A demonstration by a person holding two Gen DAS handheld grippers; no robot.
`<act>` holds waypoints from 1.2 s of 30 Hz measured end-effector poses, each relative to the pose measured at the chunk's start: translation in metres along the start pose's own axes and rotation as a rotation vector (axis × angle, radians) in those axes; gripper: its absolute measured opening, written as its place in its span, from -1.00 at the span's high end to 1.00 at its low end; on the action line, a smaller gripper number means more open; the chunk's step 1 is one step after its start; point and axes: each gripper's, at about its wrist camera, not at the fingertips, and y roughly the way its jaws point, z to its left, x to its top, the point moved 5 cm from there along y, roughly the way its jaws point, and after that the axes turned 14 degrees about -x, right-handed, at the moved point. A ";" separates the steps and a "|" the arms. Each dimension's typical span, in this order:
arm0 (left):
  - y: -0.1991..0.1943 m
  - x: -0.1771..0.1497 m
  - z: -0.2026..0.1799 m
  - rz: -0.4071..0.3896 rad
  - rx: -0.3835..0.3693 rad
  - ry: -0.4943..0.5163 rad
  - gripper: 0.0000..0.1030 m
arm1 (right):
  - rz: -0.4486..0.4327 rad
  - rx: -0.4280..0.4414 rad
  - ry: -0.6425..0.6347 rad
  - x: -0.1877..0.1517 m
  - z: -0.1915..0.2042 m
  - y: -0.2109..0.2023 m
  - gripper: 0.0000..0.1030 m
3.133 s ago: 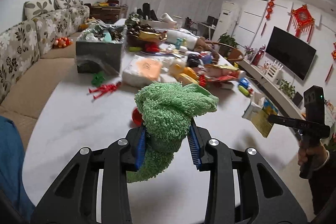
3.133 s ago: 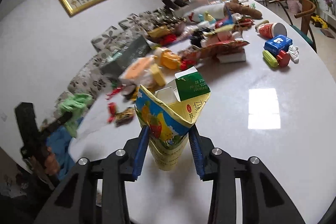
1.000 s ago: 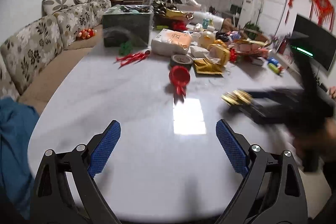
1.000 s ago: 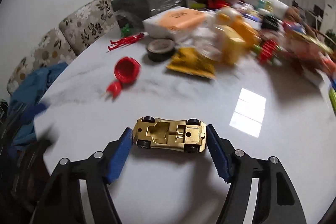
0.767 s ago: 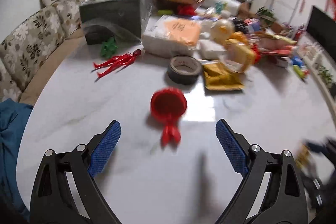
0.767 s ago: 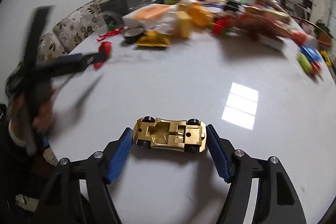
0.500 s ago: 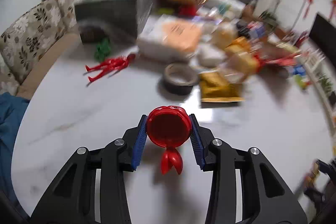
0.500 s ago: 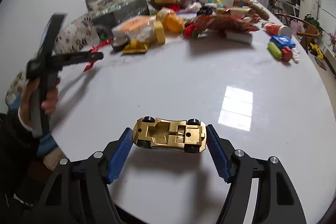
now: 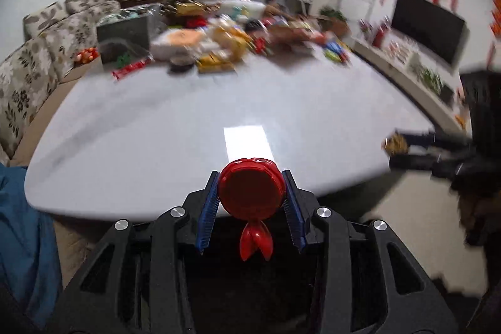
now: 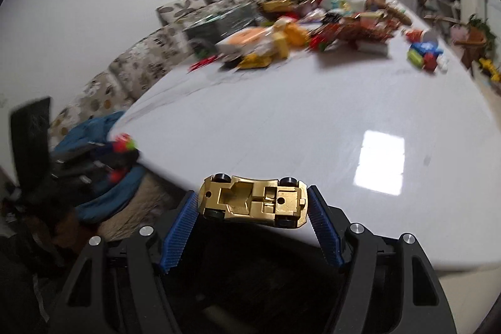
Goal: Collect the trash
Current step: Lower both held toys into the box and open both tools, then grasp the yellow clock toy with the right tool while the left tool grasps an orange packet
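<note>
My left gripper (image 9: 252, 202) is shut on a round red toy (image 9: 252, 193) with a small red tail, held in the air just off the near edge of the white table (image 9: 194, 121). My right gripper (image 10: 253, 208) is shut on a gold toy car (image 10: 253, 201), underside up, held over the table's near edge (image 10: 281, 127). The right gripper with the gold car also shows blurred at the right of the left wrist view (image 9: 404, 146). The left gripper with the red toy shows blurred at the left of the right wrist view (image 10: 120, 146).
A heap of packets, boxes and toys (image 9: 225, 30) covers the far half of the table. A floral sofa (image 9: 34, 64) runs along the left. A blue cloth (image 9: 22, 224) lies by the near left corner. A TV (image 9: 426, 24) hangs on the right wall.
My left gripper has lifted the red toy off the table and pulled back past the near edge. My right gripper has also drawn back with the gold car.
</note>
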 end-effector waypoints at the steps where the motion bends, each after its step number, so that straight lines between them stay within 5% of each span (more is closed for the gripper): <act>1: 0.001 -0.018 -0.007 0.039 -0.008 0.025 0.25 | 0.014 0.018 -0.005 -0.009 0.004 -0.005 -0.34; 3: 0.006 -0.041 -0.012 0.091 -0.008 0.055 0.11 | 0.060 0.034 -0.029 -0.031 0.013 -0.008 -0.36; 5: 0.022 -0.068 -0.011 0.163 0.025 0.078 -0.78 | 0.115 0.024 -0.046 -0.056 0.017 0.003 -0.60; 9: 0.052 -0.104 0.004 0.265 0.061 0.070 -0.78 | 0.203 -0.020 -0.041 -0.090 0.013 0.028 -0.63; 12: 0.040 -0.095 0.008 0.218 0.047 0.044 -0.78 | 0.181 0.006 0.004 -0.083 0.007 0.017 -0.63; 17: -0.004 -0.024 0.014 -0.017 0.076 0.056 -0.78 | -0.011 -0.017 -0.012 -0.011 -0.001 -0.009 -0.85; 20: -0.007 0.011 0.029 -0.119 0.123 0.014 -0.79 | -0.113 -0.058 -0.062 0.059 0.001 0.011 -0.89; 29: 0.012 0.034 0.082 -0.138 0.071 -0.237 -0.79 | -0.102 -0.111 -0.012 0.219 -0.004 0.148 -0.84; 36: 0.021 0.030 0.103 -0.126 0.099 -0.267 -0.79 | -0.072 -0.112 0.024 0.257 0.006 0.210 -0.83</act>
